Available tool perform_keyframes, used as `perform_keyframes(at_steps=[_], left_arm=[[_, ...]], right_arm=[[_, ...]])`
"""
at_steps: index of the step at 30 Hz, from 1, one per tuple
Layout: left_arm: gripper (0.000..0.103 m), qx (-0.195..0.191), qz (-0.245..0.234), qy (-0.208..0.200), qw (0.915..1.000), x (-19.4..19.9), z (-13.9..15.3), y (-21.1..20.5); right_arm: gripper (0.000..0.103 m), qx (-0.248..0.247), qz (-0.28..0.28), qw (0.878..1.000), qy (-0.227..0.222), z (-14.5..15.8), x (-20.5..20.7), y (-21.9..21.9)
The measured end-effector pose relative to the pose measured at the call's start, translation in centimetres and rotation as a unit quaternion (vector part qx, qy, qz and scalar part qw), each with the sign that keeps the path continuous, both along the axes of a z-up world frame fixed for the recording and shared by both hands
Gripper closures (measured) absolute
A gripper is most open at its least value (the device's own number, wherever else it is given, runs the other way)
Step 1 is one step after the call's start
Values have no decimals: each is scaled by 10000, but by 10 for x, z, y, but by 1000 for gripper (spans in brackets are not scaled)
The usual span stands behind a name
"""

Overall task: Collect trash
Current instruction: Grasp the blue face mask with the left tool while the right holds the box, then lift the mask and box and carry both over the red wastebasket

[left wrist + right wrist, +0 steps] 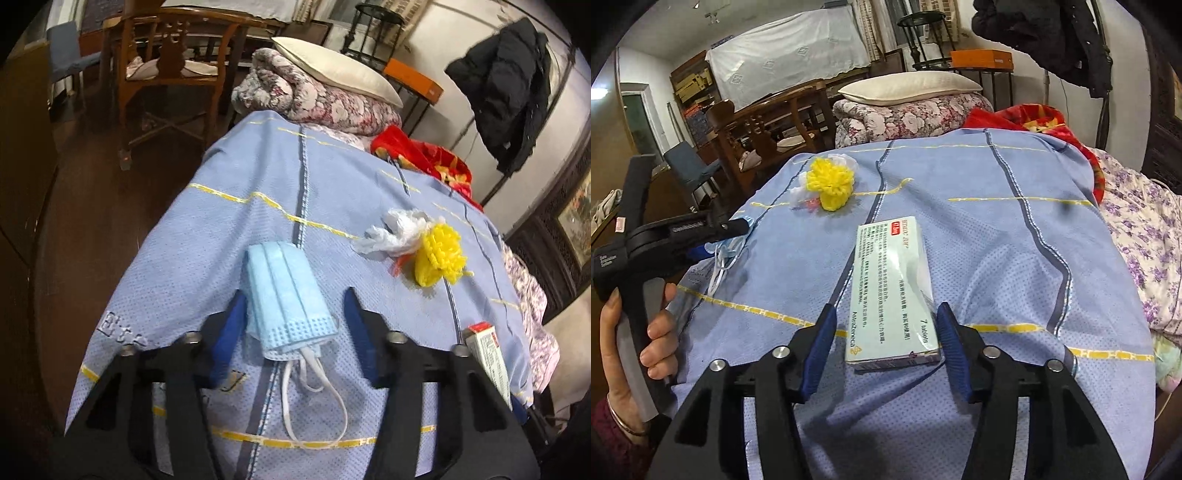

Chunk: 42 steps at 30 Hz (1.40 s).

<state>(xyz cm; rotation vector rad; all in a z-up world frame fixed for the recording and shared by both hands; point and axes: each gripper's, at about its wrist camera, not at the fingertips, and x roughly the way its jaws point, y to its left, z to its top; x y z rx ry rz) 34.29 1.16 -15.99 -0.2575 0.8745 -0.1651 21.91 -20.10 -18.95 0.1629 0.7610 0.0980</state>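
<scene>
Your left gripper [295, 317] stands open around the mask [286, 295], low centre; your right gripper [886, 332] gapes beside the box [892, 291], mid-frame. Closing could pinch the sheet [997, 240] too. Wrappers [413, 243] lie farther, right.

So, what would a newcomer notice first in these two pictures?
Probably the yellow net, bright against the blue sheet, beside crumpled white plastic. Next, the mask between the left gripper's open fingers, and the pill box between the right gripper's fingers.
</scene>
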Motion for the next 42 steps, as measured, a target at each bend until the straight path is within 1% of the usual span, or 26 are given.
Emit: perform_keyframes(at_steps=[3, 6, 10, 12, 17, 19, 20, 26, 29, 31, 32, 35, 39, 42], left_arm=[[72, 77, -72, -114, 9999, -5, 3, -5], [75, -75, -147, -343, 9993, -12, 12, -4], [75, -446, -277, -818, 9953, -30, 31, 5], [75, -573, -289, -950, 9934, -37, 37, 9], [75, -667, -296, -965, 9927, -39, 40, 11], [75, -672, -332, -949, 9927, -40, 39, 9], [75, -670, -350, -940, 9927, -40, 39, 7], [75, -584, -502, -910, 9929, -40, 37, -6], [75, -594, -565, -905, 9925, -46, 36, -12], [75, -612, -626, -938, 9917, -56, 37, -14], [75, -596, -655, -969, 9913, -65, 38, -15], [75, -563, -710, -1033, 9905, -96, 39, -14], [75, -523, -701, -1125, 9898, -137, 46, -12], [75, -472, -692, -1329, 9876, -167, 64, -14]], right_arm=[[40, -75, 57, 10000, -2, 0, -1, 4], [39, 16, 85, 10000, -21, 0, -1, 3], [40, 115, 52, 9999, -59, 0, -2, 0], [40, 82, 37, 9999, -62, 0, -2, 1], [42, -50, -11, 10000, -66, 0, -3, 4], [47, -113, -68, 9999, -71, 0, -3, 5], [55, -177, -116, 9997, -77, -1, -3, 6], [57, -444, 25, 9990, -99, 0, -3, 16], [57, -398, -51, 9991, -140, 1, -5, 13], [57, -299, -191, 9990, -254, 4, -11, 8], [57, -233, -234, 9992, -225, 4, -14, 6], [57, 310, -234, 9991, -162, 8, -34, -3], [57, 255, -125, 9989, -374, 26, -65, -1], [57, 269, -24, 9978, -607, 46, -89, -1]])
